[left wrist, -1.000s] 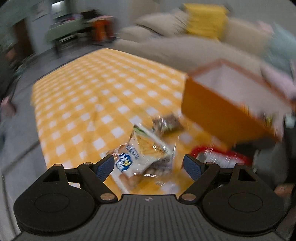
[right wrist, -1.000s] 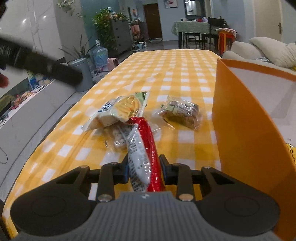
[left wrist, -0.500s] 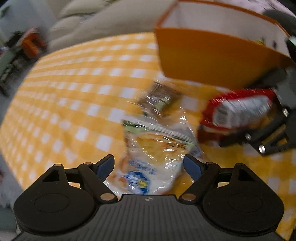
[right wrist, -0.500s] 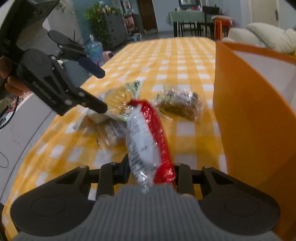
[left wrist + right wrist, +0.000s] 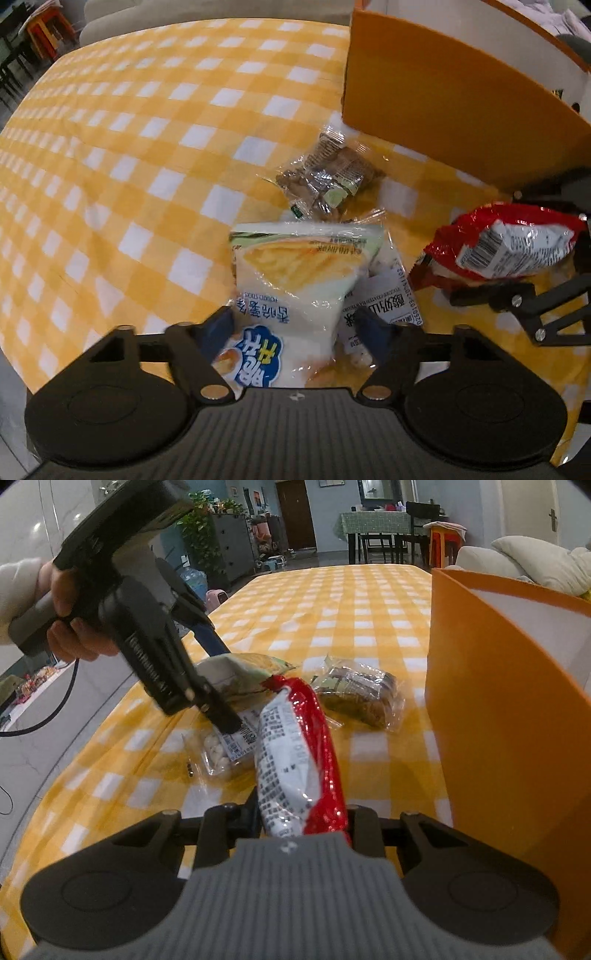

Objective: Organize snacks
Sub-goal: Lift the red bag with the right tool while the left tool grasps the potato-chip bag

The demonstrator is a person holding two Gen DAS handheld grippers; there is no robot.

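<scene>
A white and yellow potato-stick bag [image 5: 295, 280] lies on the yellow checked tablecloth [image 5: 122, 155]. My left gripper [image 5: 297, 326] points steeply down over the bag's near end, its jaws closing with the bag between the blue pads [image 5: 221, 325], not clearly pressing. From the right wrist view, the left gripper [image 5: 225, 686] straddles that bag [image 5: 236, 672]. My right gripper [image 5: 303, 812] is shut on a red and white snack packet [image 5: 295, 746], held just above the cloth beside the tall orange box [image 5: 498, 701]. The same red packet [image 5: 509, 247] shows at the right of the left wrist view.
A clear packet of brown snacks [image 5: 328, 177] lies between the potato-stick bag and the orange box [image 5: 443, 110]. A clear packet with a white label [image 5: 384, 306] sits partly under the bag. A person's hand [image 5: 74, 635] holds the left gripper. A sofa and dining chairs stand beyond the table.
My left gripper has swung down over the potato-stick bag and its jaws have narrowed around it. The right gripper has stayed in place, still gripping the red packet.
</scene>
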